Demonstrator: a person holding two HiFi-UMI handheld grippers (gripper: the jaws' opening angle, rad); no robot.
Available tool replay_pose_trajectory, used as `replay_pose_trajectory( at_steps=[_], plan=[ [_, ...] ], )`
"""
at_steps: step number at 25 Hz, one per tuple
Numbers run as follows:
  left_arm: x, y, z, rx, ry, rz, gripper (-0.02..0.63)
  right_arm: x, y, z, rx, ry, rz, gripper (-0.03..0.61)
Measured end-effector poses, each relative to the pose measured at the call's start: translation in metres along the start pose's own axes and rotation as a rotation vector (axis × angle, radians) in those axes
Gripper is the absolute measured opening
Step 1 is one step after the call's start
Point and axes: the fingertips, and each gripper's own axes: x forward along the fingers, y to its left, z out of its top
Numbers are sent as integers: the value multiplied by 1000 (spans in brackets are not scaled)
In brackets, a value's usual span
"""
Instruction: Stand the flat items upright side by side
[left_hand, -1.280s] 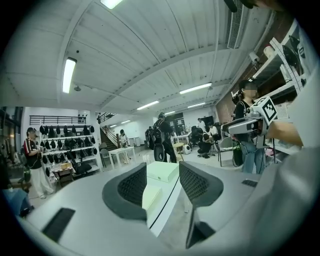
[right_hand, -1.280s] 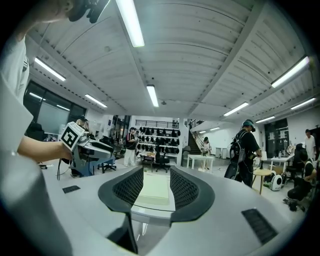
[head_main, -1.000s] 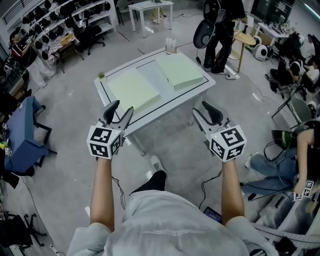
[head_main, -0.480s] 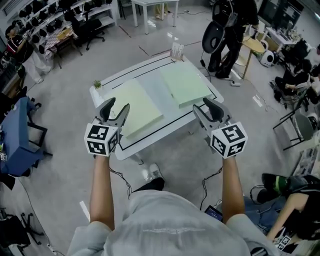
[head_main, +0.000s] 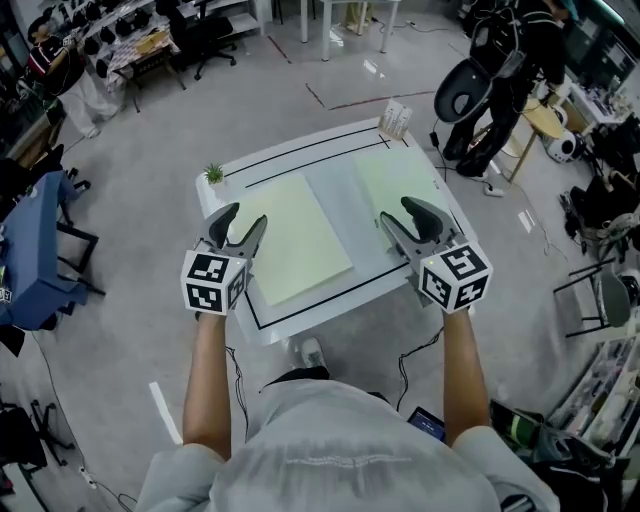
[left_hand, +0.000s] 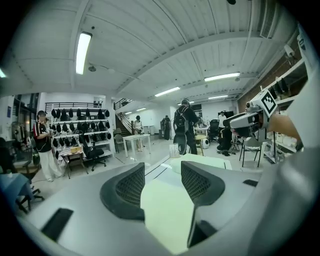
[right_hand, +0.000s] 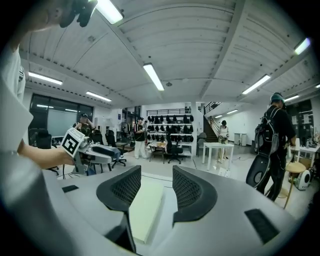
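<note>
Both grippers half-open, empty, left gripper (head_main: 243, 216) above left board (head_main: 295, 245) edge, right gripper (head_main: 401, 212) above right board (head_main: 385, 183)

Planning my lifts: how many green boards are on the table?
2. One board lies flat on the table's left half; the other on its right half, partly behind the right gripper.

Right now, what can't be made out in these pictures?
Right green board: near corner hidden behind the right tool in the head view; the right gripper view shows only a strip between the jaws.
Small pale item on the far corner of the table: too small in the head view to identify.
Left green board: near part covered by the left tool body in the left gripper view.
</note>
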Motion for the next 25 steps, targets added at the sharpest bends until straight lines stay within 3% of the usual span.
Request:
replay_pose_trajectory(
  at_steps=[6,15,25],
  plan=[
    [17,38,-29,-87,42,22,242,66,6,-7,34,57,90,236],
    [25,53,-89,-295,95,-8,253,148,26,-62,125,208,273,254],
    [39,58,-158,-512,198,101,316,223,32,-132,209,391,492,325]
  ],
)
